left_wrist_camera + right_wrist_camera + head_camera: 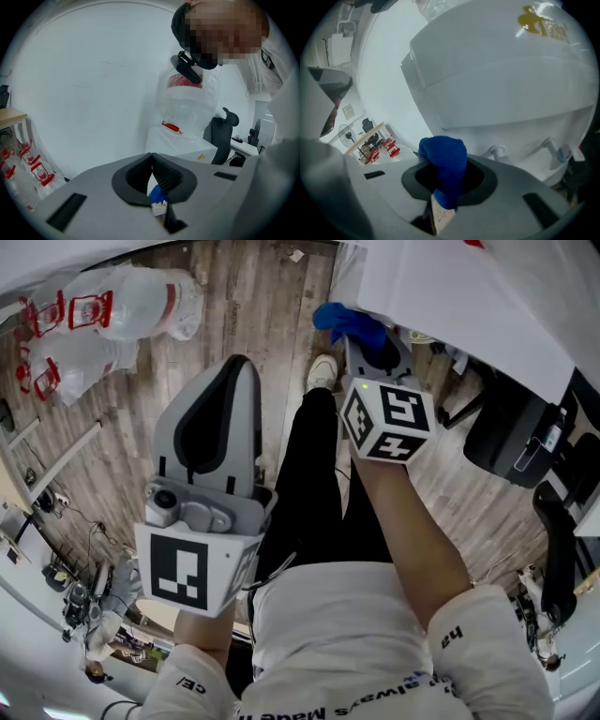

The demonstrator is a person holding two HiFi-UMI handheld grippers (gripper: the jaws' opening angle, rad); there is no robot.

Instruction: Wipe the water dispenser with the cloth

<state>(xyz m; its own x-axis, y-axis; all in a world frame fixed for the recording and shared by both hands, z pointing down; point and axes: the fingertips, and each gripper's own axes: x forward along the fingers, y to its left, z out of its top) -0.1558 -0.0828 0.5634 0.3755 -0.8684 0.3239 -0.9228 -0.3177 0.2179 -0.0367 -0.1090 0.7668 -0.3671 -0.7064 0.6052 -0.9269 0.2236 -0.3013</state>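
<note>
I am holding the right gripper [443, 180] up close to the dispenser [501, 79]. Its jaws are squeezing shut on the cloth [443, 152], and a blue lump of it is poking out past the tips. I think I am holding it bunched like that so the soft part meets the white front first, not the hard jaws. The cloth is sitting very near the dispenser, below the gold mark [539, 23] and above the taps [497, 151]. I cannot tell if it is touching the white face yet. So I am guessing the wiping is only just starting.

The left gripper [151, 157] is doing no work. Its jaws are pressed together with nothing between them. I am holding it out to the left, well apart from the dispenser, most likely so it is not getting in the way.

A big clear bottle [192, 101] is standing on top of the dispenser, with a red label on it. I cannot tell how much water is inside. More bottles [103, 306] are lying on the wood floor [244, 296], far off to the left, wrapped in clear bags. I cannot tell if those are full either.

The taps are sticking out, so I am thinking the cloth could catch on them if I go too low.
</note>
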